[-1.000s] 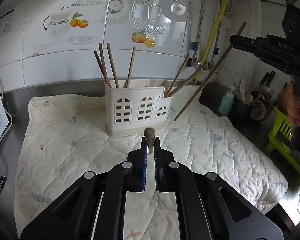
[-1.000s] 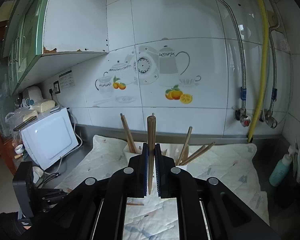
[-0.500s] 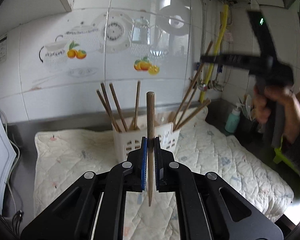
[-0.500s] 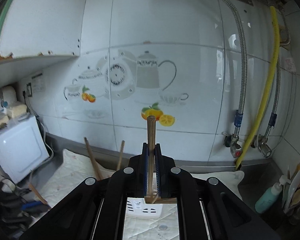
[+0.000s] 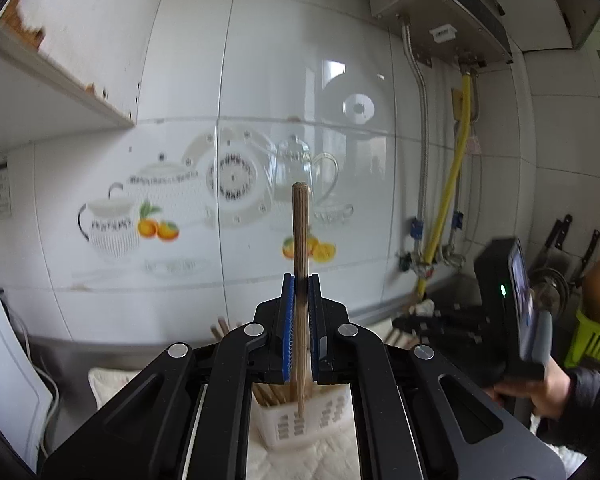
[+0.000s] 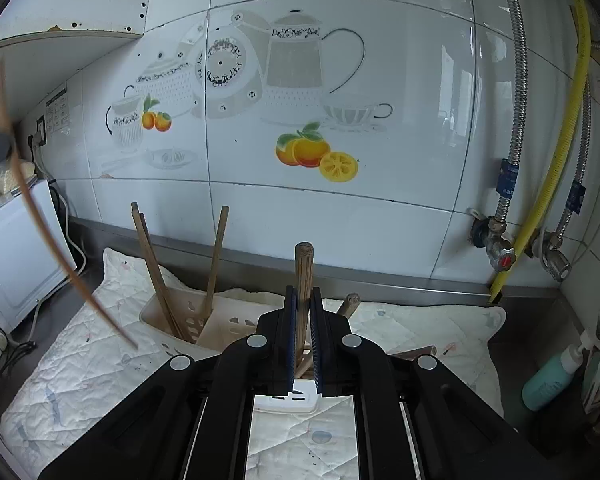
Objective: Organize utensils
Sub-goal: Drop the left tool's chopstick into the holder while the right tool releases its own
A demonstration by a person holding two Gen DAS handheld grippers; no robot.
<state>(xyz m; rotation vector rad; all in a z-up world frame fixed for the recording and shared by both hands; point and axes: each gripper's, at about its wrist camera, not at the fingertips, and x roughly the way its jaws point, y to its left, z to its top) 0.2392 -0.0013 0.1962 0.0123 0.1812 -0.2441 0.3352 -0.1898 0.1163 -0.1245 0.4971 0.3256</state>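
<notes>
My left tool [image 5: 300, 312] has risen since a second ago, clamped on one chopstick [image 5: 300, 248]; my right tool [image 6: 303, 328], also clamped on a chopstick [image 6: 303, 276], now hangs over the holder [image 6: 168, 316]. Several chopsticks already stand inside; these two remain.

I am looking at a white tiled wall [image 6: 380, 208] printed with teapots, cups and oranges [image 6: 306, 150]. A yellow hose [image 6: 556, 152] is running down it beside a braided metal hose [image 6: 514, 80] to the valves [image 6: 500, 254]. A quilted cloth [image 6: 416, 328] is lying over the steel counter. A white appliance [image 6: 16, 264] is sitting at the left, a teal pump bottle [image 6: 552, 378] at the right. In the left view I am seeing a water heater [image 5: 432, 4] overhead and a green basket [image 5: 592, 340] at the right edge.
</notes>
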